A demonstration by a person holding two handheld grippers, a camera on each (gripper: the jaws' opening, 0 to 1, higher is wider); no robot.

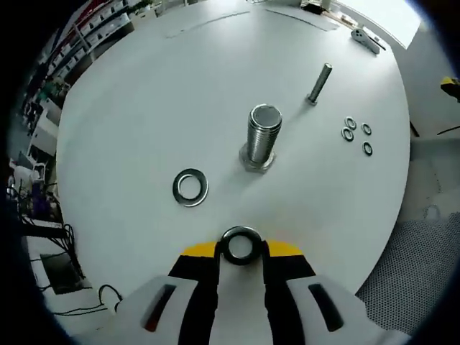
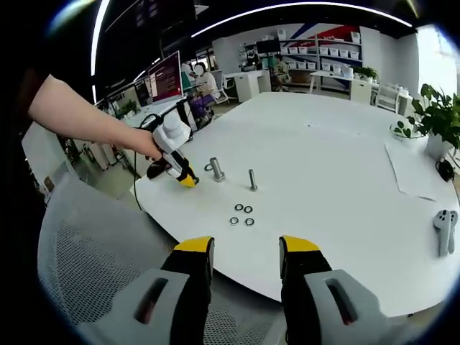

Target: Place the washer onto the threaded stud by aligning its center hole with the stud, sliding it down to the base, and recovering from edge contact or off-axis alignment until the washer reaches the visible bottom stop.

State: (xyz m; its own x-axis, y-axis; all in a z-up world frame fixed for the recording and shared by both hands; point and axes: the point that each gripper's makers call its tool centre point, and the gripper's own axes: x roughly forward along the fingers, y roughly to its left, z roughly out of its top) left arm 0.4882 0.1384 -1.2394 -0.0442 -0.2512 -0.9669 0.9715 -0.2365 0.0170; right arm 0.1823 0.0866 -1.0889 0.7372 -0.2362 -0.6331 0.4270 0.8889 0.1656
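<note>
A large threaded stud [image 1: 262, 136] stands upright on its hex base on the white round table [image 1: 144, 108]. My left gripper [image 1: 241, 249] is shut on a steel washer [image 1: 241, 231], held flat between the yellow-tipped jaws, short of the stud and lower than its top. A second large washer [image 1: 190, 187] lies flat on the table left of the stud. In the right gripper view the stud [image 2: 216, 169] is far off, and a hand holds the left gripper [image 2: 188, 180] just beside it. My right gripper [image 2: 244, 251] is open and holds nothing, back off the table's near edge.
A thinner bolt [image 1: 319, 83] stands beyond the stud, with three small washers [image 1: 357, 134] to its right. A grey mesh chair [image 2: 93, 266] sits under my right gripper. A white two-pronged object [image 2: 445, 228], papers [image 2: 417, 169] and a plant [image 2: 435, 115] occupy the table's far right.
</note>
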